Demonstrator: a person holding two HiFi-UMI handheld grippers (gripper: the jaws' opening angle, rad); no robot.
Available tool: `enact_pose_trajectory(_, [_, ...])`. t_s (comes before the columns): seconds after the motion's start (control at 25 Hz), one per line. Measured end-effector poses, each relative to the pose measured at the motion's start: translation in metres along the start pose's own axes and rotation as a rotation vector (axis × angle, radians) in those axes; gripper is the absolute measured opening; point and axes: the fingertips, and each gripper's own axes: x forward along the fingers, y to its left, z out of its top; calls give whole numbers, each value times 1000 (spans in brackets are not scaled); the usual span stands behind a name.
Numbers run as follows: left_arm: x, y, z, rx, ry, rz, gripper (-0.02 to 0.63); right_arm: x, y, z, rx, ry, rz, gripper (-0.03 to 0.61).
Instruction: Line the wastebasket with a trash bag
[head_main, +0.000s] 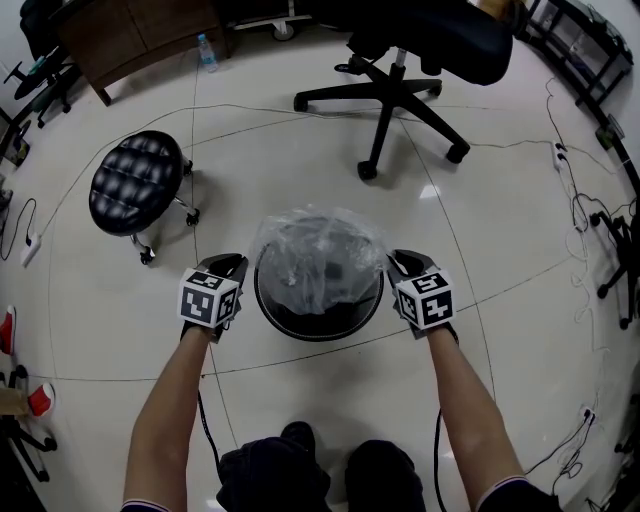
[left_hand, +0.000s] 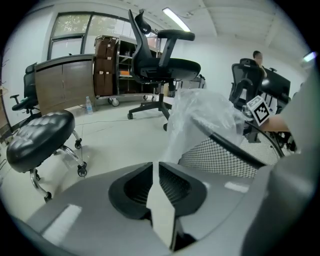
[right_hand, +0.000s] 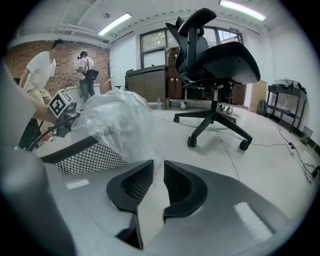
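Observation:
A black mesh wastebasket (head_main: 320, 335) stands on the floor in front of me, and a clear trash bag (head_main: 320, 240) lies puffed over its mouth. My left gripper (head_main: 238, 262) sits at the basket's left rim. In the left gripper view its jaws (left_hand: 155, 164) stand nearly together on the film of the bag (left_hand: 200, 110), which drapes down to them beside the mesh wall (left_hand: 220, 157). My right gripper (head_main: 395, 258) is at the right rim. Its jaws (right_hand: 158, 162) stand apart with a plain gap, and the bag (right_hand: 117, 120) hangs just past the left fingertip over the basket (right_hand: 85, 152).
A black padded stool (head_main: 137, 182) on castors stands to the left, an office chair (head_main: 400, 60) behind the basket. Cables and a power strip (head_main: 558, 155) trail over the floor on the right. A water bottle (head_main: 207, 52) stands by a wooden cabinet. Two people (right_hand: 40, 70) stand beyond the basket.

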Motion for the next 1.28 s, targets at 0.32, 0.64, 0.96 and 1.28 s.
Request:
enact_pose_trajectory(0.32, [-39, -5, 21, 42, -48, 28, 127, -31, -8, 19, 35, -66, -19, 100])
enact_pose_trajectory(0.64, [-63, -19, 71, 96, -143, 31, 127, -66, -15, 45, 46, -150, -24, 101])
enact_pose_trajectory(0.96, [-45, -27, 105, 122, -155, -5, 172, -58, 6, 97, 8, -191, 71, 144])
enact_pose_trajectory(1.28, [-12, -35, 112, 130, -135, -84, 182, -24, 31, 103, -61, -130, 111, 170])
